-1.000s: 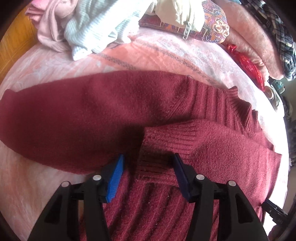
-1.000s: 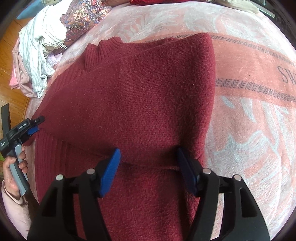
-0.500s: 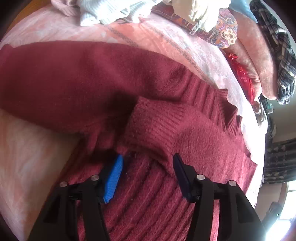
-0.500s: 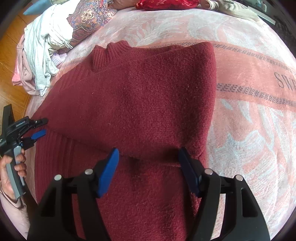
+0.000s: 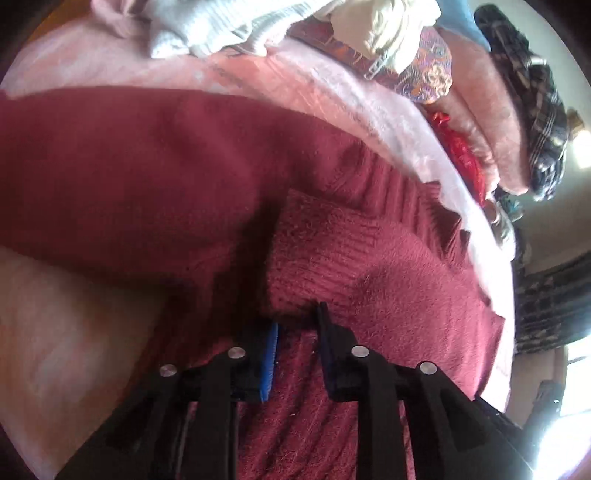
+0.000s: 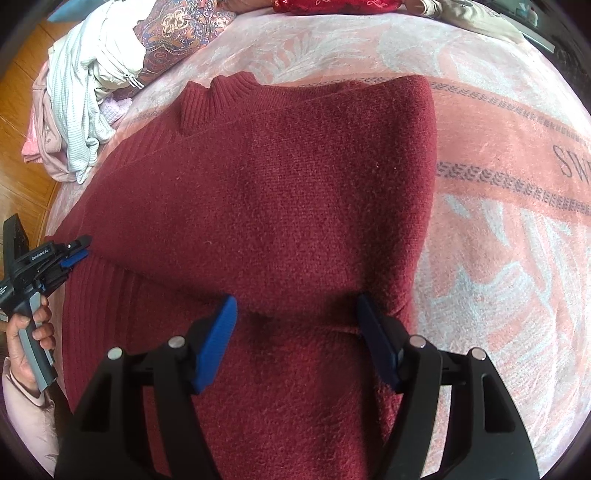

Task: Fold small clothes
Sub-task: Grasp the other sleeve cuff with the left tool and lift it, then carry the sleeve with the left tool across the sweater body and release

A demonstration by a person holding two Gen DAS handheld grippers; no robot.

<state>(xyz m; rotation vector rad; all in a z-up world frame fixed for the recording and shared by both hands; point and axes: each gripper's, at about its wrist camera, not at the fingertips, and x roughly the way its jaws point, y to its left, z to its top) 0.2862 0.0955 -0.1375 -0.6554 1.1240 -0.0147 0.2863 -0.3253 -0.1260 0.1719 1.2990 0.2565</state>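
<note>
A dark red knitted sweater (image 6: pixel 280 206) lies on a pink bedspread (image 6: pixel 498 229), collar away from me, one sleeve folded across its body. In the left wrist view the sweater (image 5: pixel 147 177) fills the middle, with the ribbed cuff (image 5: pixel 317 258) of the folded sleeve just ahead of the fingers. My left gripper (image 5: pixel 295 332) has its jaws nearly together on sweater fabric at the cuff's edge; it also shows at the left of the right wrist view (image 6: pixel 74 251). My right gripper (image 6: pixel 295 314) is open, its fingers resting over the sweater's lower part.
A heap of white and pink clothes (image 6: pixel 85 96) and a patterned cloth (image 6: pixel 177 29) lie at the bed's far left. Pink blankets (image 5: pixel 480 92) and a plaid garment (image 5: pixel 535 103) are piled behind. A red pouch (image 5: pixel 461 155) lies by them. Wooden floor (image 6: pixel 22 110) shows on the left.
My left gripper has moved forward to the folded sleeve's cuff and closed its jaws on the fabric. The right gripper has stayed open and hardly moved.
</note>
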